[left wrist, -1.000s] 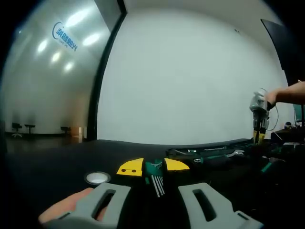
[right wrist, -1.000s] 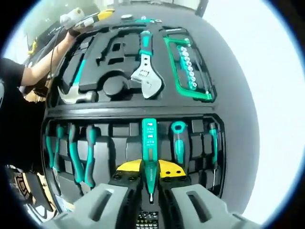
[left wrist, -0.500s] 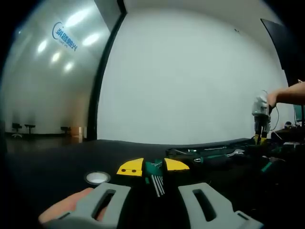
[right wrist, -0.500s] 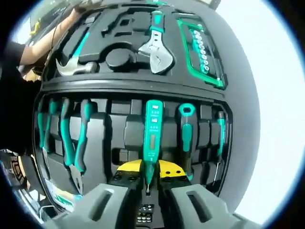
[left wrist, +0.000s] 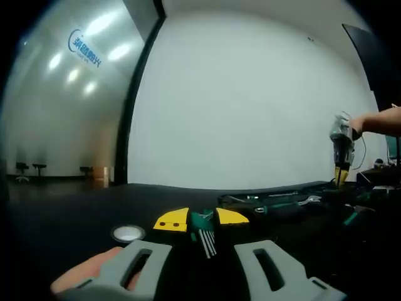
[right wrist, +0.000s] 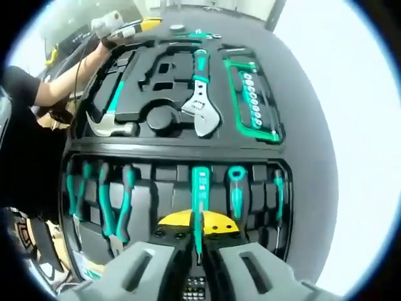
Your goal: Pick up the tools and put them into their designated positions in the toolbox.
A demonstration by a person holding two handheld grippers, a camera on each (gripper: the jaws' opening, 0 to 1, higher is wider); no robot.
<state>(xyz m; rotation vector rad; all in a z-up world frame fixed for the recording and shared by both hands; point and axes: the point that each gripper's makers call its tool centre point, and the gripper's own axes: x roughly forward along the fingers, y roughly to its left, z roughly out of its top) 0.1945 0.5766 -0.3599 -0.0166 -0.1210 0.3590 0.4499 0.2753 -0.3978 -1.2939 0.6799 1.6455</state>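
Right now the right gripper (right wrist: 195,266) has its jaws drawn narrow on the tip end of a green tester pen (right wrist: 199,200), whose long axis runs straight ahead from the jaws, up the middle of the right gripper view. Taking the open toolbox (right wrist: 301,207) as the landmark, the pen lies over the box's near half, the tray of upright slots, in line with the slots and just beside a green-handled screwdriver (right wrist: 236,188) on one side, with pliers (right wrist: 119,204) well apart on the other. Whether the pen is already seated in its recess or hovering above it I cannot tell. The box's far half carries an adjustable wrench (right wrist: 203,106), a hammer (right wrist: 109,122) and a socket rail (right wrist: 254,106).

By contrast, the left gripper (left wrist: 200,266) stands wide and empty, off to the side of the toolbox (left wrist: 282,204) and low over the dark table (left wrist: 62,213), with a set of hex keys (left wrist: 205,235) in a yellow and green holder just ahead of its jaws, shafts pointing back toward them. I judge the left hand the nearer one for those keys; a straight push forward along their length should meet them.
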